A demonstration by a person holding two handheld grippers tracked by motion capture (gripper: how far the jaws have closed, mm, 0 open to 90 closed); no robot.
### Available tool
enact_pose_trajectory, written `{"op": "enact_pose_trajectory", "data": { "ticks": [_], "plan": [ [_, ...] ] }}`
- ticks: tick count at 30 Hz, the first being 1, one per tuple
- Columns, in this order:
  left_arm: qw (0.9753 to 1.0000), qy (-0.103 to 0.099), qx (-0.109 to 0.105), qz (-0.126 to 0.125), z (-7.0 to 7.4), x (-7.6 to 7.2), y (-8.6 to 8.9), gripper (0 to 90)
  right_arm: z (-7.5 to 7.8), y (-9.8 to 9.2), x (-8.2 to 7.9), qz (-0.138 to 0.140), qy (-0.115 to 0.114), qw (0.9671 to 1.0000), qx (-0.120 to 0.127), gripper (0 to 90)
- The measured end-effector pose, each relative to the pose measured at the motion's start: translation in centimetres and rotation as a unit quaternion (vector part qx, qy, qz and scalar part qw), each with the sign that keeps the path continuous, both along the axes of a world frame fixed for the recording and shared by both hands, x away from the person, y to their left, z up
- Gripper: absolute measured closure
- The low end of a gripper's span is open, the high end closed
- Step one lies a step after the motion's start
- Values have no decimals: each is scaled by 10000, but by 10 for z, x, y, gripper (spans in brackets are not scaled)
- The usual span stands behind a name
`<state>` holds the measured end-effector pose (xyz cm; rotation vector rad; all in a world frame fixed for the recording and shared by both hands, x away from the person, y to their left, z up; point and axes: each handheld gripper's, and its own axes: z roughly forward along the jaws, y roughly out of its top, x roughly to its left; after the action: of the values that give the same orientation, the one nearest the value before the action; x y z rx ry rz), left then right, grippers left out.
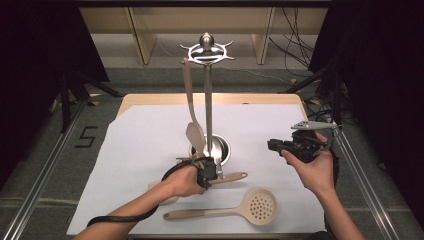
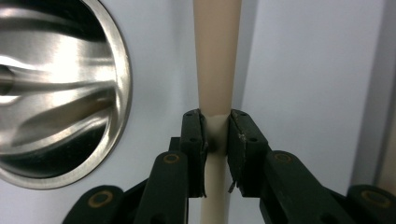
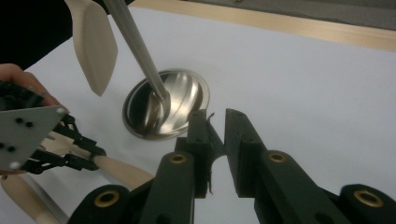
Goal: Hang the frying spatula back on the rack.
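My left gripper (image 1: 214, 172) (image 2: 215, 122) lies low on the white sheet just in front of the stand's round steel base (image 1: 216, 148) (image 2: 60, 93). It is shut on the handle of a beige utensil (image 1: 234, 176) (image 2: 217, 56) that lies flat; the utensil's head is hidden under the hand. My right gripper (image 1: 278, 146) (image 3: 215, 126) hovers to the right of the stand, jaws a narrow gap apart with nothing between them. A beige spatula (image 1: 192, 107) (image 3: 92, 46) hangs from the stand's hooked top (image 1: 206, 50).
A beige slotted spoon (image 1: 255, 206) lies near the table's front edge, handle pointing left. The stand's steel pole (image 1: 208, 100) (image 3: 137, 51) rises from the base. The white sheet (image 1: 145, 145) covers a wooden tabletop; dark curtains and cables lie beyond.
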<state>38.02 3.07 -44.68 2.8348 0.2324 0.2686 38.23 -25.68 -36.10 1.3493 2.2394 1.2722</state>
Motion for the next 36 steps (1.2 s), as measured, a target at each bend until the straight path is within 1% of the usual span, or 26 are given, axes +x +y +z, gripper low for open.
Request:
{"op": "enact_pose_trajectory", "data": {
  "ticks": [2, 4, 5, 6, 8, 12, 14, 15, 16, 17, 18, 19, 21, 22, 23, 24, 25, 26, 27, 29, 30, 31, 33, 34, 35, 36],
  "plan": [
    [9998, -78, -177, -5, 6, -3, 5, 761, 2, -3, 1, 9, -160, 9999, -62, 810],
    [9995, -108, -308, 0, 10, -6, 8, 761, 3, -3, 0, -71, -134, 9999, 19, 803],
    [9991, -142, -394, -16, 12, -8, 10, 761, 3, -4, 0, -65, -228, 9997, -50, 799],
    [9986, -203, -490, -43, 14, -9, 11, 761, 3, -3, 0, -96, -224, 9997, -6, 796],
    [9971, -175, -735, -8, 17, -13, 14, 761, 3, -3, 0, -84, -262, 9996, -5, 795],
    [9943, -191, -1051, -29, 26, -19, 20, 761, 3, -2, -1, -96, -229, 9996, 113, 794],
    [9923, -180, -1223, -12, 31, -22, 24, 761, 4, -3, 0, -101, -333, 9994, -12, 793],
    [9895, -197, -1429, 27, 34, -24, 24, 761, 4, -3, 0, -104, -338, 9994, -12, 792],
    [9900, -225, -1395, -49, 37, -24, 26, 761, 3, -2, 0, -135, -339, 9993, -12, 791],
    [9859, -161, -1666, 86, 38, -27, 26, 761, 3, 0, -1, -136, -225, 9996, 85, 791],
    [9862, -203, -1643, 64, 43, -27, 29, 761, 3, 0, -1, -142, -253, 9995, 95, 788],
    [9849, -225, -1713, 62, 45, -28, 30, 761, 4, 2, -2, -156, -173, 9996, 172, 783],
    [9815, -251, -1896, 118, 51, -30, 33, 761, 3, 1, -1, -92, -359, 9993, 33, 778],
    [9796, -268, -1988, 127, 54, -31, 35, 761, 3, 4, -2, -112, -216, 9996, 141, 776],
    [9794, -295, -1998, 81, 58, -31, 37, 761, 3, 3, -1, -62, -327, 9994, 82, 776],
    [9768, -300, -2116, 139, 60, -32, 38, 761, 2, 6, -2, -95, -340, 9993, 92, 774],
    [9766, -326, -2120, 121, 63, -33, 41, 761, 2, 6, -1, 1, -328, 9994, 95, 774],
    [9738, -321, -2248, 137, 65, -34, 43, 761, 2, 8, -2, -4, -286, 9995, 125, 772],
    [9722, -368, -2307, 178, 66, -34, 44, 761, 3, 11, -3, 5, -233, 9996, 149, 770],
    [9645, -360, -2591, 352, 67, -37, 46, 761, 2, 14, -3, 40, -332, 9994, 131, 768],
    [9652, -418, -2558, 355, 69, -37, 48, 761, 3, 16, -4, 66, -283, 9994, 176, 765],
    [9618, -400, -2673, 429, 70, -38, 49, 761, 3, 18, -3, 155, -362, 9991, 133, 763],
    [9598, -467, -2731, 451, 74, -38, 54, 761, 5, 23, -5, 191, -388, 9989, 178, 757],
    [9533, -449, -2925, 595, 73, -39, 55, 762, 5, 25, -5, 301, -470, 9983, 190, 752],
    [9481, -440, -3065, 718, 74, -40, 56, 761, 7, 28, -7, 231, -431, 9986, 202, 748],
    [9441, -451, -3170, 787, 75, -41, 57, 761, 7, 31, -7, 304, -494, 9980, 249, 745]
  ]
}}
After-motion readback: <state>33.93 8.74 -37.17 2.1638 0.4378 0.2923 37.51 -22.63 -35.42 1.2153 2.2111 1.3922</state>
